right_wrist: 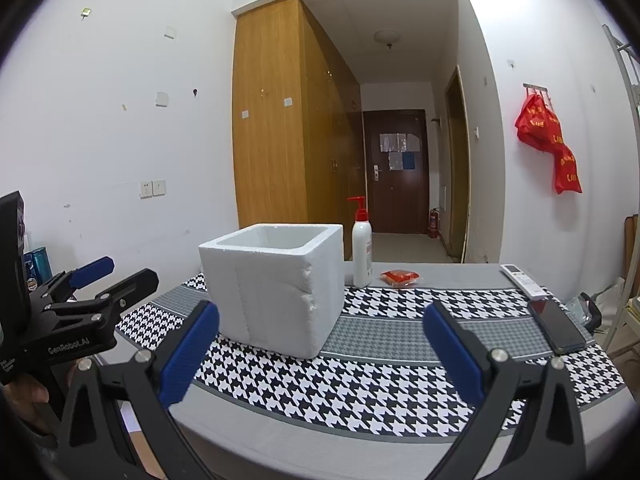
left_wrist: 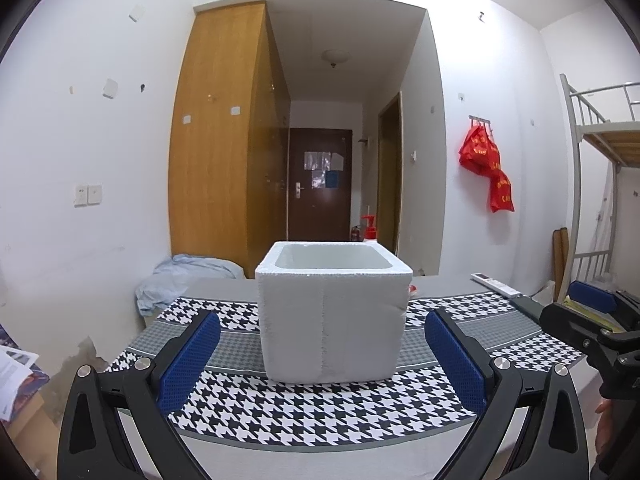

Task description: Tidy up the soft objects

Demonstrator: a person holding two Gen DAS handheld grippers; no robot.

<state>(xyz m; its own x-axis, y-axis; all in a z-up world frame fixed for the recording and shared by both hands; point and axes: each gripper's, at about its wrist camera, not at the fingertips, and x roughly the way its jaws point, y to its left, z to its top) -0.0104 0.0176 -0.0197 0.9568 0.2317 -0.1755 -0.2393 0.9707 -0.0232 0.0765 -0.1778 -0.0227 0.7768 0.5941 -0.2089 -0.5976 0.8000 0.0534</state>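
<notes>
A white foam box [left_wrist: 332,312] is seen on the counter [right_wrist: 400,384], just ahead of the left tongs [left_wrist: 322,356]. It is likely light and easily dented, so its walls should be held gently. Both the left tongs and the right tongs [right_wrist: 320,348] are held wide open, with nothing in them.

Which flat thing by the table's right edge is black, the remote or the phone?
The phone, dark and glossy, nearer the camera. The remote behind it is white with buttons.
</notes>
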